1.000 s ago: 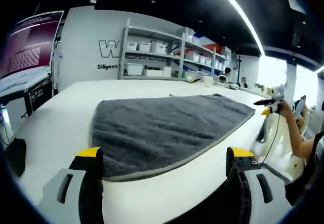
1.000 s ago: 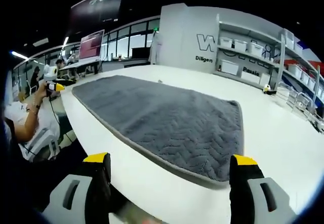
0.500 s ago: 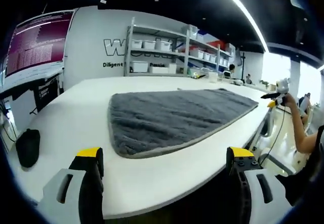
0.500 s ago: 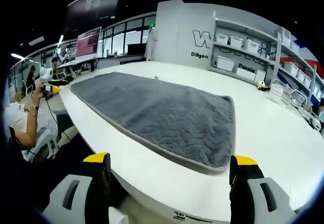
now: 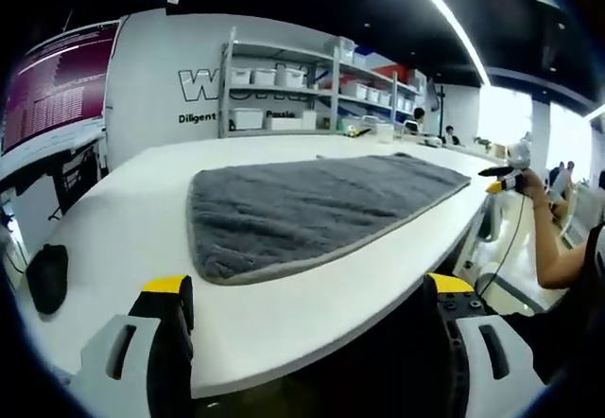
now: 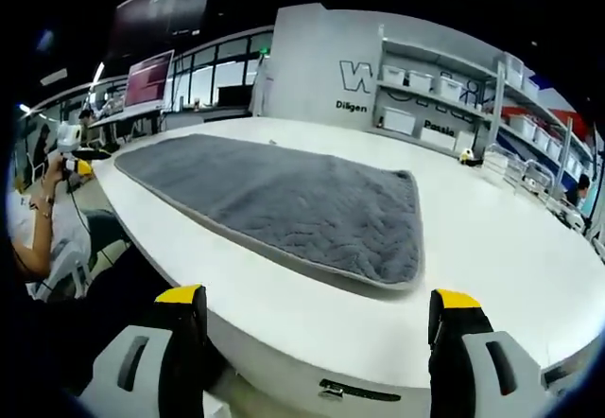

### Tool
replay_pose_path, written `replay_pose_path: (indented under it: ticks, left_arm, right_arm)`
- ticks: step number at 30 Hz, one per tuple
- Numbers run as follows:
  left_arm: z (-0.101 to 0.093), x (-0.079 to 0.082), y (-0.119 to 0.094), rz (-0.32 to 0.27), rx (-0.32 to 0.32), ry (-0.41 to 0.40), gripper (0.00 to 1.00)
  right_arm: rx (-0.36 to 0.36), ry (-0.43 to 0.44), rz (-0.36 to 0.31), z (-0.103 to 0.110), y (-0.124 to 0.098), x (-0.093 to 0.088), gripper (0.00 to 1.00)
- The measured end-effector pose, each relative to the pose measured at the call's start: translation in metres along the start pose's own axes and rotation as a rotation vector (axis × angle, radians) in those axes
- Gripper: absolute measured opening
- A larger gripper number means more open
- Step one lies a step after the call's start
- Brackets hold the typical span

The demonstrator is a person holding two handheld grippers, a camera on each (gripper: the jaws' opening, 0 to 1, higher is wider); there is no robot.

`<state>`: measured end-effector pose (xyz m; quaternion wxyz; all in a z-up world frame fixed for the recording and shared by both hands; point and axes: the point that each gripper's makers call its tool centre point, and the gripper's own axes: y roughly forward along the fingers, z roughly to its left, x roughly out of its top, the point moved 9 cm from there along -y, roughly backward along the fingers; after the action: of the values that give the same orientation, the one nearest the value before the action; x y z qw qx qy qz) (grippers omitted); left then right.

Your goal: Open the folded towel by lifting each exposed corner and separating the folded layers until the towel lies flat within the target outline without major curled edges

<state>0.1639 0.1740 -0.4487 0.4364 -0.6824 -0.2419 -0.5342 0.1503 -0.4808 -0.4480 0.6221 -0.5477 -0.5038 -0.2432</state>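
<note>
Nearest, at 6 o'clock in the left gripper view, the left tongs stand wide apart and empty, held off the edge of the white worktop. The right tongs are likewise spread and empty, short of the worktop edge. Beyond them, toward 12 o'clock, the grey rectangular terry towel lies spread flat, edges uncurled, so the opening looks finished. Farther off stand white metal shelves of storage bins.
</note>
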Motion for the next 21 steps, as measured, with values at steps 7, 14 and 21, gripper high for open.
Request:
replay_pose_path:
  ticks: [7,14,21]
  left_arm:
    - [0.004,-0.001,-0.009,-0.012,0.020,-0.002,0.99]
    - [0.004,0.000,-0.008,-0.022,0.015,-0.003,0.99]
    - [0.003,0.001,-0.007,-0.026,0.019,-0.001,0.99]
  right_arm:
    - [-0.005,0.024,-0.008,-0.003,0.009,-0.003,0.99]
    - [0.002,0.043,-0.094,0.000,-0.001,0.018,0.99]
    - [0.003,0.063,-0.092,0.003,-0.003,0.024,0.99]
